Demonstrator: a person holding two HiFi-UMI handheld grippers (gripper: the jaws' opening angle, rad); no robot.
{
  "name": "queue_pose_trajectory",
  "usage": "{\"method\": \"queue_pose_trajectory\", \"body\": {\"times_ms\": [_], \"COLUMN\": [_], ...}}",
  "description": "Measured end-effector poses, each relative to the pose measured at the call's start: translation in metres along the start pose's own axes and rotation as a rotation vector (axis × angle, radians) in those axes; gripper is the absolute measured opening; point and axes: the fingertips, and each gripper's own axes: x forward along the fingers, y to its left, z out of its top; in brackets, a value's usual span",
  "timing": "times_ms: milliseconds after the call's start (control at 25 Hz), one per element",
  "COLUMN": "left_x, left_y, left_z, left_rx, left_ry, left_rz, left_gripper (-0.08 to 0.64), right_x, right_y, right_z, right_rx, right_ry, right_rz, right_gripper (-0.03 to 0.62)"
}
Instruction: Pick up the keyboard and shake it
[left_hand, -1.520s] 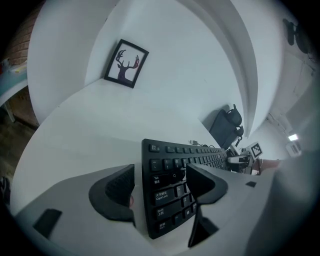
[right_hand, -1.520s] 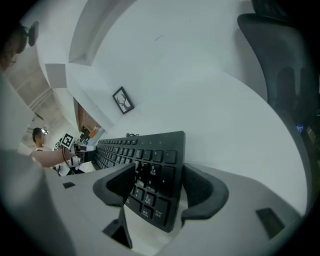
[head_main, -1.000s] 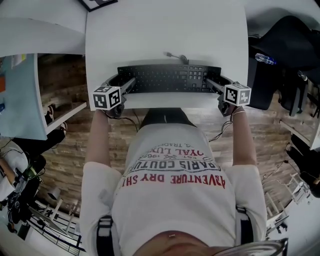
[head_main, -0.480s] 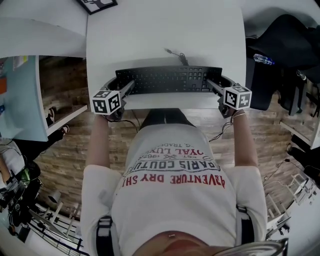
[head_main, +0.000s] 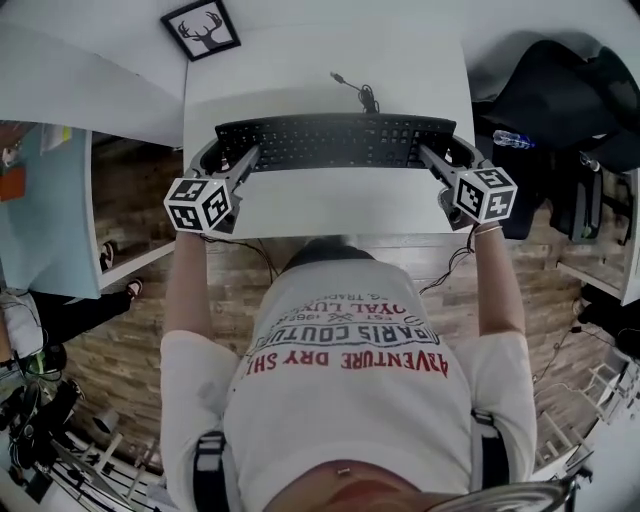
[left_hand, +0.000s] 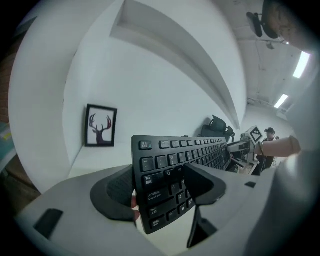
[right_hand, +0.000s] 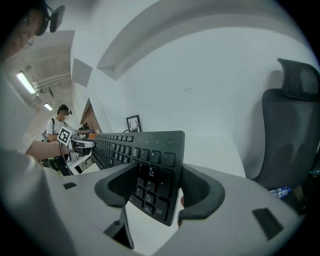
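Keyboard (head_main: 335, 142) over the desk (head_main: 330, 200), left tool (head_main: 232, 158) and right tool (head_main: 443, 156) at its ends, picture (head_main: 203, 30) behind, left.

Keyboard (head_main: 335, 142): black, with white legends on the keys. Table (head_main: 330, 70): plain white. Left gripper (left_hand: 160, 186): pale grey body, black pads; its marker cube (head_main: 200, 203) has black squares on white. Framed picture (head_main: 202, 30), upper left: black frame, white ground, dark antlered head. Shirt (head_main: 345, 300), lower centre: white with red and black lettering. Floor (head_main: 130, 310): brown planks. Chair (head_main: 560, 75), upper right: black. Panel (head_main: 40, 220), left edge: pale teal.
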Motion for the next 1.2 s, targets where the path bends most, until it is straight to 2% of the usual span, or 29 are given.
{"method": "queue_pose_trajectory", "body": {"times_ms": [200, 520, 720, 1200], "left_x": [-0.014, -0.045, -0.061, -0.098], "left_y": [-0.02, -0.055, -0.072, -0.108], "left_z": [0.064, 0.138, 0.16, 0.19], "left_rx": [0.132, 0.27, 0.348, 0.56], "left_ry": [-0.165, -0.392, -0.482, -0.63], "left_rz": [0.009, 0.008, -0.041, -0.001], "left_gripper": [0.319, 0.314, 0.314, 0.314], "right_x": [-0.027, -0.089, -0.116, -0.157], "right_y": [-0.001, 0.014, 0.023, 0.041], "right_z": [0.051, 0.127, 0.146, 0.16], "right_rx": [-0.078, -0.309, -0.403, -0.52], "right_ry": [-0.156, -0.449, -0.583, -0.77], "right_rz": [-0.025, -0.089, -0.136, -0.217], "right_gripper": [0.284, 0.284, 0.284, 0.284]}}
